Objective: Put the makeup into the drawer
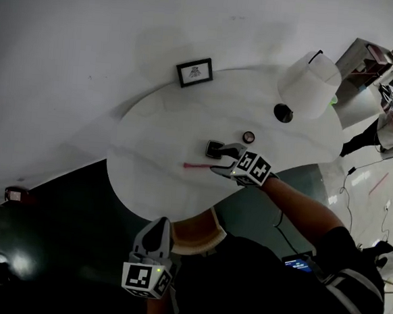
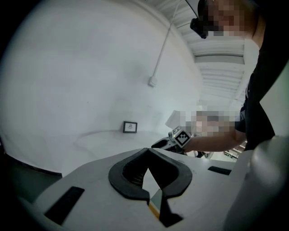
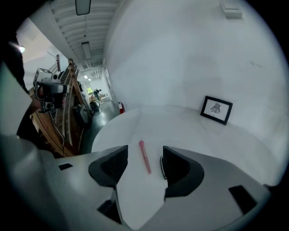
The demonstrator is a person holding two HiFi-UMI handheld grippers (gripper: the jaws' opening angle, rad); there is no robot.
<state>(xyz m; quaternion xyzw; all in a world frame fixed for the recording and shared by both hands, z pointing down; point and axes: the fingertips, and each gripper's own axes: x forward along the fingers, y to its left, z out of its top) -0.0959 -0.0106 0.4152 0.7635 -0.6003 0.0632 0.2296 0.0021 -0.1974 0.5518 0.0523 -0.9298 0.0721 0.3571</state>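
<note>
From the head view, a white oval worktop (image 1: 150, 149) carries the makeup: a pink stick (image 1: 198, 165) lying flat near the middle, a black square compact (image 1: 213, 146) just beyond it, and a small round pot (image 1: 249, 137) a little further toward the lamp (image 1: 308, 84). A framed picture (image 1: 194, 71) stands at the far edge by the wall. The right tool (image 1: 220, 159) hangs over the worktop between the pink stick and the black square compact, close above both. The left tool (image 1: 157, 228) is held low at the near edge, beside a tan curved drawer (image 1: 202, 236) that sticks out from under the worktop. In the left gripper view, the left tool's dark pads (image 2: 131, 173) meet at their tips with nothing held between them; through the small gap behind the tips show a patch of white and a sliver of tan. Beyond lie the worktop, the framed picture and the right tool with its marker cube. In the right gripper view, the right tool's jaws stand well apart and grip nothing. The pink stick lies on the worktop in the gap between them, nearer the right-hand pad (image 3: 176, 168), touching neither. A dark edge, likely the compact, peeks out just beside that pad. The framed picture stands further back on the right.
</note>
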